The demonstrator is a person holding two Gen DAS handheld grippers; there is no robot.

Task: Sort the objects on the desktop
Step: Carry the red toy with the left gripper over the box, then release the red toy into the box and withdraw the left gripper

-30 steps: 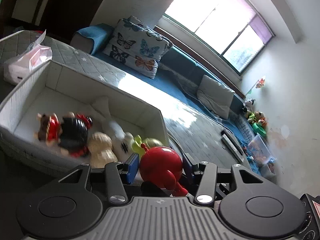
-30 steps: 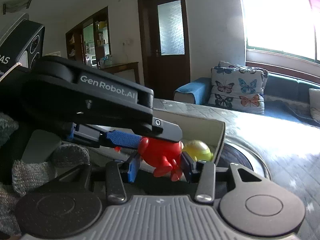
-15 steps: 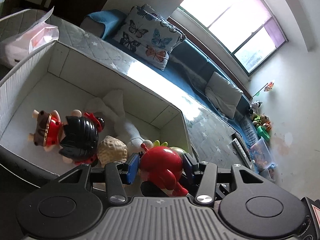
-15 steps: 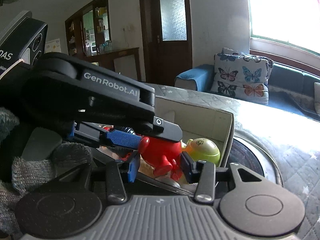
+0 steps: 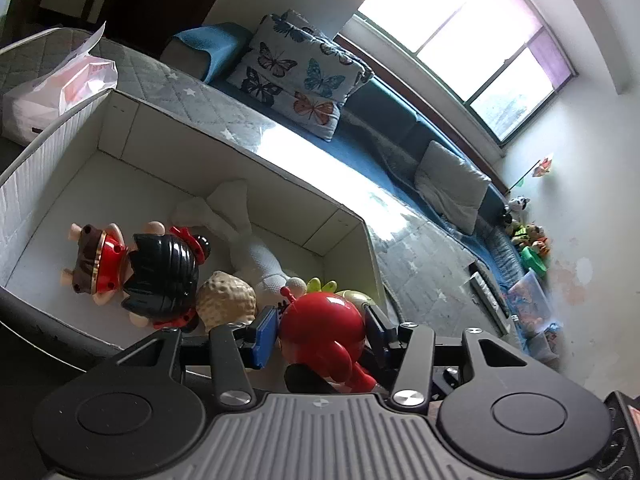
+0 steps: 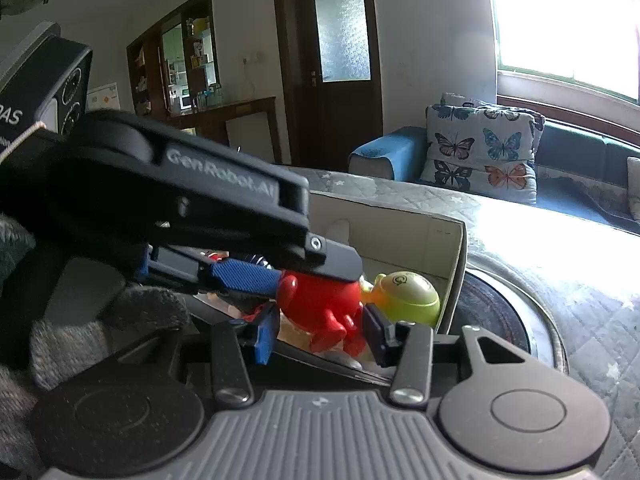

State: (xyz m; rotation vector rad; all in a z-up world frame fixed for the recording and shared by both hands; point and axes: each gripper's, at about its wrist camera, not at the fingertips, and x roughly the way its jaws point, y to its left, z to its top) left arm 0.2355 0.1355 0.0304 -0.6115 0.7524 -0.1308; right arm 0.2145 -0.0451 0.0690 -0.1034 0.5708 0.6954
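Note:
My left gripper (image 5: pixel 320 330) is shut on a red round toy figure (image 5: pixel 326 326) and holds it over the near right corner of a white open box (image 5: pixel 120 128). In the box lie a black-haired doll in red (image 5: pixel 160 272), a beige bumpy toy (image 5: pixel 226 300), a white plush (image 5: pixel 248 236) and a yellow-green toy (image 5: pixel 352 296). In the right wrist view the left gripper's fingers (image 6: pixel 248 276) clasp the red figure (image 6: pixel 324 304) next to the yellow-green toy (image 6: pixel 408 296). My right gripper (image 6: pixel 324 336) is open around the figure's legs and does not press on them.
A tissue pack (image 5: pixel 60 88) lies beyond the box's far left corner on the grey quilted table cover (image 5: pixel 192 88). A dark round plate (image 6: pixel 492 312) sits right of the box. A blue sofa with butterfly cushions (image 5: pixel 296 76) stands behind.
Both grippers have moved forward and down over the box with the red figure. The right gripper's jaws have spread away from the figure, which the left gripper keeps holding.

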